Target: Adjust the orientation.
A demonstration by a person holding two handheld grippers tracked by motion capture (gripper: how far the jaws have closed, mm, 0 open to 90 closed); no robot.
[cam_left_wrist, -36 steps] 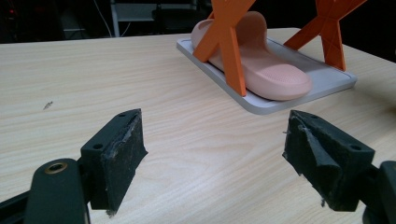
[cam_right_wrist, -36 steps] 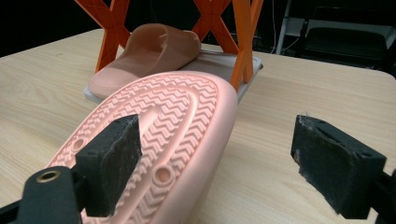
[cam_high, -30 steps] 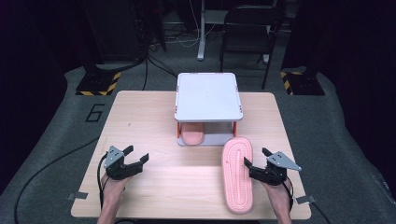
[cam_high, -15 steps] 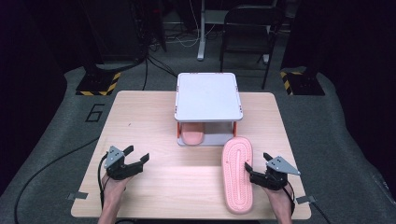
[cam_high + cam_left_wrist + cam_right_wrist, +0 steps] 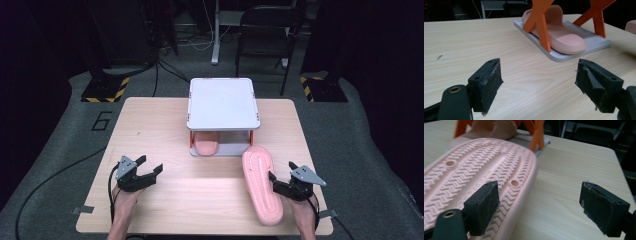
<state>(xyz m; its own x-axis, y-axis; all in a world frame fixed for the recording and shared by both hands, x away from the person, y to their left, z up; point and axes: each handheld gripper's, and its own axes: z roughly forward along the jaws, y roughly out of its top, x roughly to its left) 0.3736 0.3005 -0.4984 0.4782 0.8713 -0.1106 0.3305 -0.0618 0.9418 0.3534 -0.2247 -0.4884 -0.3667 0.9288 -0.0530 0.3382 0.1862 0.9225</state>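
A pink slipper (image 5: 260,181) lies sole up on the wooden table (image 5: 200,200) at the front right, its zigzag tread (image 5: 474,167) facing up. My right gripper (image 5: 281,171) (image 5: 540,195) is open at its right edge: one jaw hovers over the sole's rim, the other over bare wood, and neither pad presses on it. A second pink slipper (image 5: 205,146) (image 5: 559,35) lies sole down on the lower tray (image 5: 564,56) of a white rack (image 5: 222,102) with orange legs. My left gripper (image 5: 151,164) (image 5: 539,72) hovers open over bare wood at the front left, with nothing between its pads.
The rack stands at the table's middle back, and its top shelf covers most of the slipper beneath. Orange crossed legs (image 5: 541,22) stand in front of that slipper. A chair (image 5: 265,30) and cables are on the floor behind the table.
My right gripper has drawn back slightly toward the table's front edge, beside the upturned slipper. The left gripper and both slippers have kept still.
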